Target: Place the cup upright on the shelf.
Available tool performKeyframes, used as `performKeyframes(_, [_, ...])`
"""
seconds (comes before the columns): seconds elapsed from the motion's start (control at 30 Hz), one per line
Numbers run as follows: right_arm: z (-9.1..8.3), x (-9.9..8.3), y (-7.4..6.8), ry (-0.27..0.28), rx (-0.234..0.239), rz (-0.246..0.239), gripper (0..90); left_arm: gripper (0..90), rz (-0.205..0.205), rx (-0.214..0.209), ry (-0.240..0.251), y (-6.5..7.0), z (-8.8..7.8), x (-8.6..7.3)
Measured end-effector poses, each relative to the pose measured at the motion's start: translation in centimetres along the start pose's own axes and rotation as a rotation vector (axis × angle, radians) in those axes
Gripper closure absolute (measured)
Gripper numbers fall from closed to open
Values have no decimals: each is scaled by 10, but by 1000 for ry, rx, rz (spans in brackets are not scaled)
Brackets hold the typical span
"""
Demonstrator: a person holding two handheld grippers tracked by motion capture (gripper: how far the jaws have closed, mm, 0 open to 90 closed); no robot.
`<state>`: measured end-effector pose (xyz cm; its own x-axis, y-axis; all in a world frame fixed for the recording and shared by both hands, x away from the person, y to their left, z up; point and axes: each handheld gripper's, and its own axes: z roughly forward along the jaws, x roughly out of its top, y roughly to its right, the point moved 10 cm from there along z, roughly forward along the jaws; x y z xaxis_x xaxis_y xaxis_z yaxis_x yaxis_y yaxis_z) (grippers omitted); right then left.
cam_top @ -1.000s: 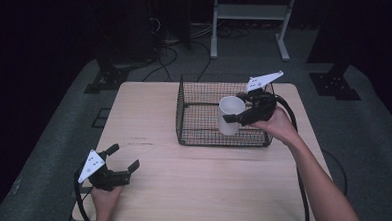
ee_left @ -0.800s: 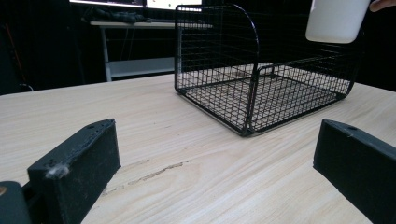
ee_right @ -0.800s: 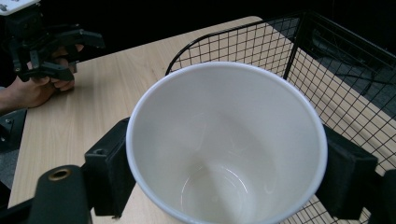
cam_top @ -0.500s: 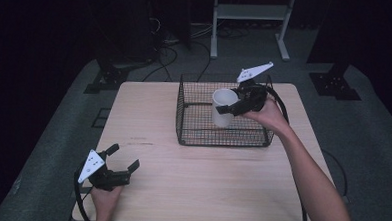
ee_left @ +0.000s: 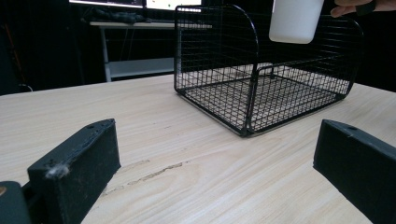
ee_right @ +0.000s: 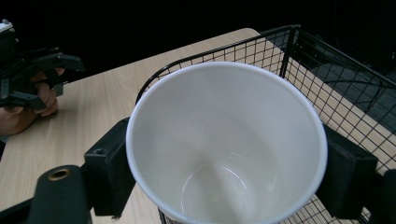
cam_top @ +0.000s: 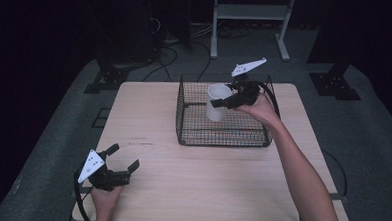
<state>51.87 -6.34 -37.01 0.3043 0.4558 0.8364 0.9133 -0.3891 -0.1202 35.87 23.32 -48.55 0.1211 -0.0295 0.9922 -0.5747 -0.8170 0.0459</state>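
the right gripper [cam_top: 229, 98] clamps a white paper cup [cam_top: 217, 102] between its two black jaws, one on each side of the cup wall just below the rim. the cup hangs upright, mouth up, above the floor of the black wire basket [cam_top: 223, 136] on the tabletop [cam_top: 206, 181]. the left gripper [cam_top: 123, 162] rests at the near left corner, well apart, jaws spread wide with nothing between them.
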Motion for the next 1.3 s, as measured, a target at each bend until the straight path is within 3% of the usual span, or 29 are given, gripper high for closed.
performKeyframes(0.17, [11,2,1,10,4,6,190,0,3,2,1,0,0,0])
performKeyframes(0.53, [34,-10,12,-23,19,34,190,0,2,5,0,0,0,0])
performKeyframes(1.2, [50,-25,31,-21,14,55,189,0,0,5,0,-1,-1,0])
performKeyframes(1.3, [54,-30,34,-47,14,69,189,0,-1,6,2,-1,-1,0])
